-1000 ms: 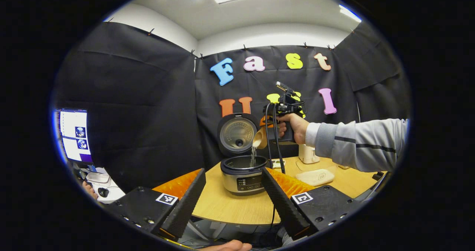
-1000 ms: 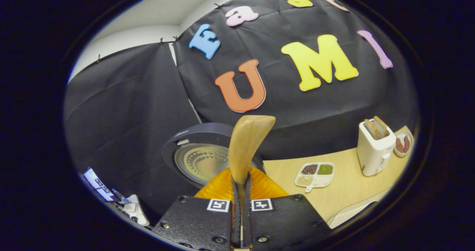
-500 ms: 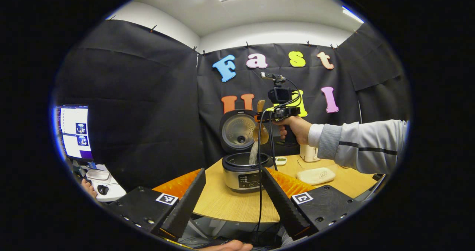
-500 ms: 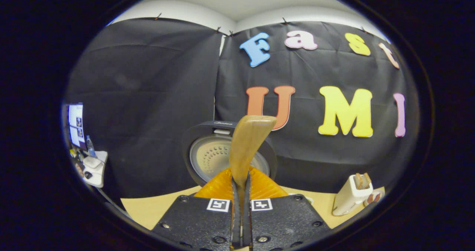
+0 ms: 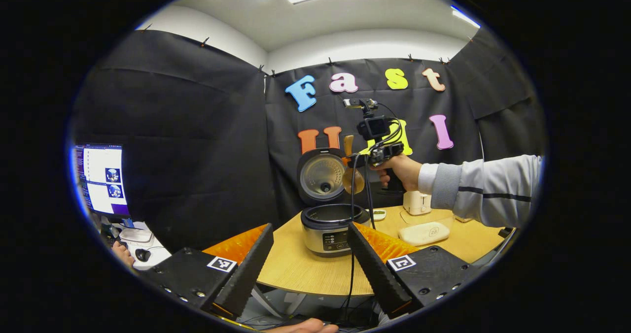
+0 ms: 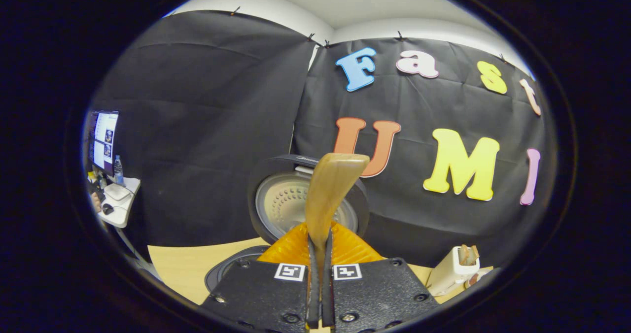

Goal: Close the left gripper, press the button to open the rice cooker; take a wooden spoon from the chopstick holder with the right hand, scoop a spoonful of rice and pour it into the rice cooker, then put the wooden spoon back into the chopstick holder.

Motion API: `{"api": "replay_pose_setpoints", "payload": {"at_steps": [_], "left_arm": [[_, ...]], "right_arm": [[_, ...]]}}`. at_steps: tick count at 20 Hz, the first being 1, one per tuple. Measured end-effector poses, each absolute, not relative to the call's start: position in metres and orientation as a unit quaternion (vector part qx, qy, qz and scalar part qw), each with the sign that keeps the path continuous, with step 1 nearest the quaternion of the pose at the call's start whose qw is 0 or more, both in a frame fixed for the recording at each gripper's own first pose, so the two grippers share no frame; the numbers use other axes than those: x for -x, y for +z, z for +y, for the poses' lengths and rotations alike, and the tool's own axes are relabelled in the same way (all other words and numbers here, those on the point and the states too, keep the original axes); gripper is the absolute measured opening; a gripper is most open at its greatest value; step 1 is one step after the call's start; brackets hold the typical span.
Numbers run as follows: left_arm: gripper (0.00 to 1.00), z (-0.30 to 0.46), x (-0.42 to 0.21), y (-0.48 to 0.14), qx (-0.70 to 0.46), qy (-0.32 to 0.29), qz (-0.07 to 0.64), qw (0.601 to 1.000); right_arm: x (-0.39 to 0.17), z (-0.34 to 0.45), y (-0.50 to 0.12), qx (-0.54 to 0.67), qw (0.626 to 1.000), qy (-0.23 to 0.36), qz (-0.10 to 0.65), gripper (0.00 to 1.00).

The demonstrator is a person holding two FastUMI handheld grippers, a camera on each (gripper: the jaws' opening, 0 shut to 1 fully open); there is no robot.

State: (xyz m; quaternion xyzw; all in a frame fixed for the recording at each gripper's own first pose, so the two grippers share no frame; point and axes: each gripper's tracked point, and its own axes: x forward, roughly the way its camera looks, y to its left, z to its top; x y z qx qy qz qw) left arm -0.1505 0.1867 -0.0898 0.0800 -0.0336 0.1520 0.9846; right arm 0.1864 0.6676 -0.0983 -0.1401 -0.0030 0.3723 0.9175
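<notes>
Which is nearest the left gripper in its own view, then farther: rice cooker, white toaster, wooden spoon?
1. Rice cooker, just ahead between the left gripper fingers, near the table edge.
2. Wooden spoon, held up above the pot by the right gripper.
3. Toaster, far right, by the wall.

Rice cooker (image 5: pixel 331 229): round, silver-bodied with a black rim and a dark front control panel, standing upright on the light wooden tabletop. Its lid (image 5: pixel 322 176) is swung fully open and stands near-vertical behind the pot (perforated metal inner plate facing forward). Wooden spoon (image 6: pixel 329 191): light brown, smooth, handle pinched between the right gripper's fingers, bowl raised in front of the open lid, above the pot.
</notes>
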Motion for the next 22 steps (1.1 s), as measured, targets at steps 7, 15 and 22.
{"api": "replay_pose_setpoints", "payload": {"at_steps": [7,15,22], "left_arm": [[0.96,0.179,0.148,-0.09,-0.089,0.151,-0.026,0.984],[0.96,0.159,0.139,-0.088,-0.092,0.134,-0.026,0.986],[0.96,0.147,0.133,-0.089,-0.111,0.132,-0.023,0.985]], "right_arm": [[-0.22,0.604,-0.079,0.127,0.931,0.341,0.006,0.08],[-0.277,0.482,-0.072,0.072,0.956,0.282,0.039,0.08],[-0.308,0.348,-0.067,0.044,0.975,0.21,0.052,0.08]]}}
